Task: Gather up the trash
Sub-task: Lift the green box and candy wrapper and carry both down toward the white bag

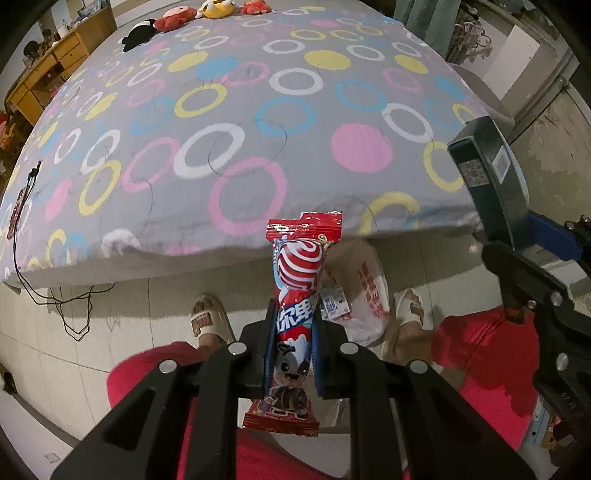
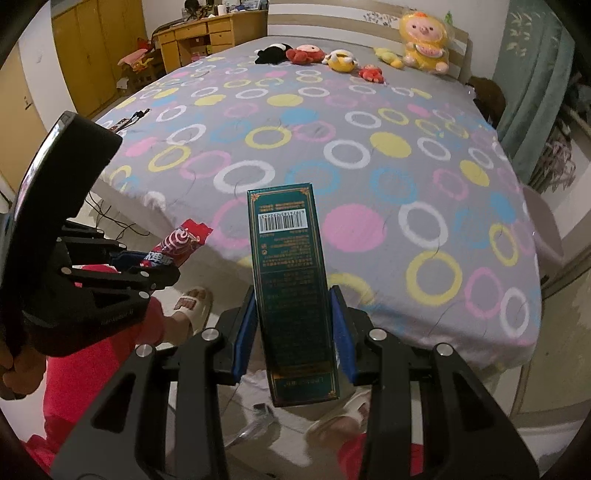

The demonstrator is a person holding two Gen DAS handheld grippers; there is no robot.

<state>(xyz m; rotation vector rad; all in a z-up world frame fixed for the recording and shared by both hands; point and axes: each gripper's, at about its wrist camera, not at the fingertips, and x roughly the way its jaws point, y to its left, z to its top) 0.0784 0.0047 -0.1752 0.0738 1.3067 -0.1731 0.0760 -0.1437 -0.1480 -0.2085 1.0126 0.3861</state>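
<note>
My left gripper is shut on a red candy wrapper with a red-and-white swirl, held upright over the floor at the bed's foot. The wrapper also shows in the right wrist view, in the left gripper. My right gripper is shut on a dark green carton with a barcode, held upright in front of the bed. The carton also shows at the right of the left wrist view. A white plastic bag with red print lies on the floor below, between the person's feet.
A bed with a grey ring-patterned cover fills the view ahead. Several plush toys line its far end. A phone with a cable lies at the bed's left edge. A wooden desk and wardrobe stand far left. Slippered feet stand on the tiled floor.
</note>
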